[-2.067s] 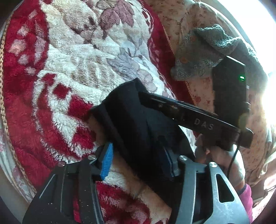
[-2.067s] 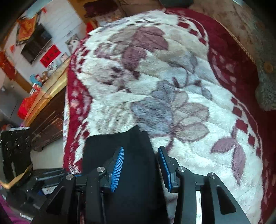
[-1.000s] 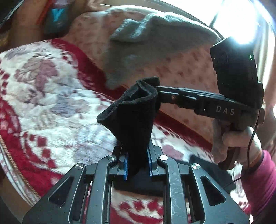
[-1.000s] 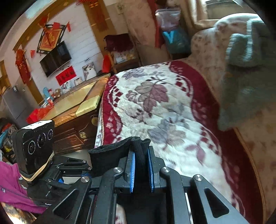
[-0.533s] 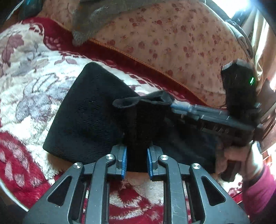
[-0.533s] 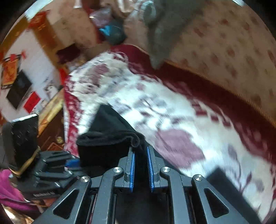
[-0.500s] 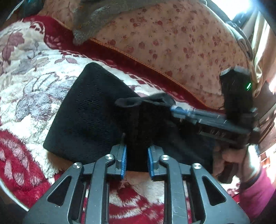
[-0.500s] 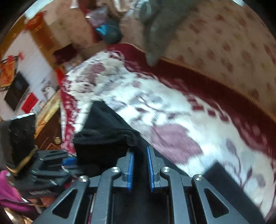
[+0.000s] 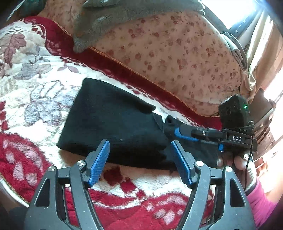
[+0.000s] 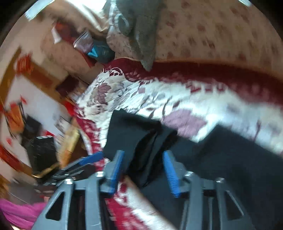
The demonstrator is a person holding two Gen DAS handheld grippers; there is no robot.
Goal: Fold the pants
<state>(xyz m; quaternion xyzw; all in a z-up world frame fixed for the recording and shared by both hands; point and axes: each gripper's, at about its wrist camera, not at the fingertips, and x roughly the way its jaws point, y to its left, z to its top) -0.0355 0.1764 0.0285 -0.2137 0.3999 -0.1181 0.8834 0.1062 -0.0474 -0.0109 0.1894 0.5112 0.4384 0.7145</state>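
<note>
Black pants (image 9: 115,122) lie folded on the red and white floral blanket (image 9: 35,99), one end towards the sofa back. My left gripper (image 9: 139,159) hovers over their near edge. Its jaws are opening, blue pads wide apart, and nothing is pinched. My right gripper (image 9: 172,126) reaches in from the right over the pants' right end. In the blurred right wrist view the right gripper (image 10: 143,168) is also opening. A loose fold of the pants (image 10: 141,141) lies between its pads, with a gap on each side.
A floral sofa back (image 9: 176,53) rises just behind the blanket, with a grey garment (image 9: 109,16) draped over it. A hand with a pink sleeve (image 9: 260,200) holds the right gripper. The blanket's edge drops off at the lower left (image 9: 10,185). A wooden table (image 10: 70,139) stands beyond.
Both grippers were shut on the raised black fold. Now both have let go, their jaws have spread, and the cloth has dropped flat onto the rest of the pants.
</note>
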